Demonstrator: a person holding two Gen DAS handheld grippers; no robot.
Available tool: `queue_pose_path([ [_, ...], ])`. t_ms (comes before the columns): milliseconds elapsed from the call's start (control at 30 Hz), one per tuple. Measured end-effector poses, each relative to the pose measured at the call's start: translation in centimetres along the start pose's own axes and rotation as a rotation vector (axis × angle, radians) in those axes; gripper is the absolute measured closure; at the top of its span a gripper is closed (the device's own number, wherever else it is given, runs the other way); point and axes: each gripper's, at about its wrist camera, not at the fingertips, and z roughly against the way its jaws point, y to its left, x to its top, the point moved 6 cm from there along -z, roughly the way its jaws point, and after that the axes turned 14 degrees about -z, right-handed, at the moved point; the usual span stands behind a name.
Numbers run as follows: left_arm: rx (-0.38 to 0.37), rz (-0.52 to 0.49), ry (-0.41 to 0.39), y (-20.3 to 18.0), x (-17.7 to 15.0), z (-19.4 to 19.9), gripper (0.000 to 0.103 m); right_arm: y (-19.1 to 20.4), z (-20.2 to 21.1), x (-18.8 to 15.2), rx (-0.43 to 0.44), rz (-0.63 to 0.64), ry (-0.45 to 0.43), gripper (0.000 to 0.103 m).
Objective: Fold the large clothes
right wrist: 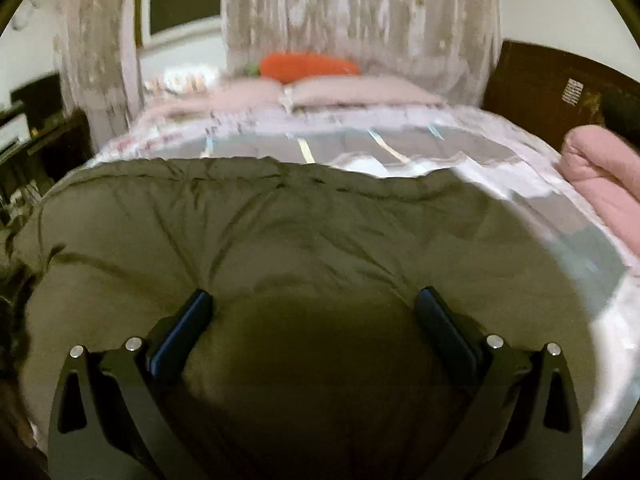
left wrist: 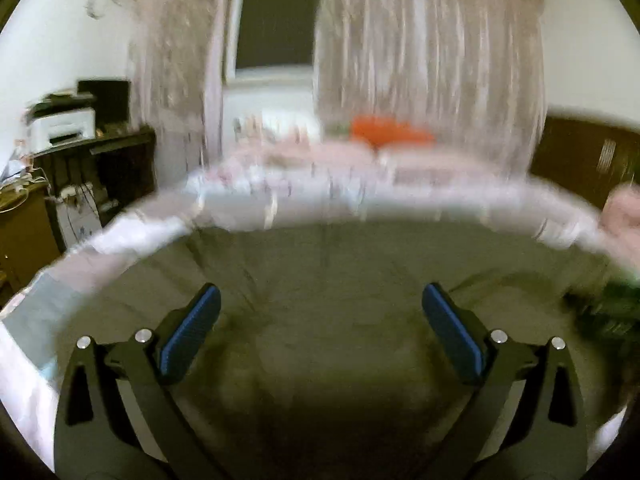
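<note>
A large olive-green padded garment [right wrist: 304, 232] lies spread on the bed and fills the lower half of both views; it also shows in the left wrist view [left wrist: 320, 280]. My left gripper [left wrist: 320, 300] is open and empty, just above the garment. My right gripper [right wrist: 314, 304] is open and empty, with its blue pads low over the puffy cloth. The left wrist view is blurred.
The bed has a pale sheet [right wrist: 400, 136] with pillows [right wrist: 352, 94] and an orange carrot-shaped cushion [right wrist: 308, 66] at its head. A folded pink blanket [right wrist: 600, 176] lies at the right edge. A dark desk with a printer [left wrist: 60, 128] stands left. Curtains [right wrist: 360, 20] hang behind.
</note>
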Motion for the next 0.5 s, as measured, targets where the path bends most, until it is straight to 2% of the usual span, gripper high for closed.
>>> queue_pose_path([
  [67,-0.01,0.036,-0.038,1.0,2.4,4.2,0.002,-0.7,5.9,2.3,-0.035,-0.004,-0.169,0.001],
  [167,0.031,0.014,-0.054,1.9,5.8,11.1,0.002,-1.6,15.2,4.4,0.013,-0.08,-0.304,0.001],
  [200,0.04,-0.009,-0.039,1.9,6.6,13.0,0.002,-2.0,17.3,4.5,0.017,-0.107,-0.32,0.001],
  [233,0.054,-0.035,-0.024,1.7,7.3,15.6,0.002,-2.6,20.2,4.5,-0.003,-0.15,-0.314,0.001],
  [300,0.061,-0.061,-0.03,1.4,7.8,19.2,0.002,-3.5,23.3,3.9,-0.052,-0.185,-0.264,0.001],
  [333,0.053,-0.062,-0.033,1.3,7.8,21.5,0.002,-3.7,25.0,3.1,-0.037,-0.173,-0.227,0.001],
  [433,0.029,-0.039,0.034,1.8,7.0,24.8,0.002,-3.3,28.8,-0.3,0.054,-0.055,-0.152,0.001],
  [500,-0.024,-0.04,0.057,1.4,5.9,27.2,0.002,-3.5,30.7,-2.3,0.06,-0.02,-0.136,0.001],
])
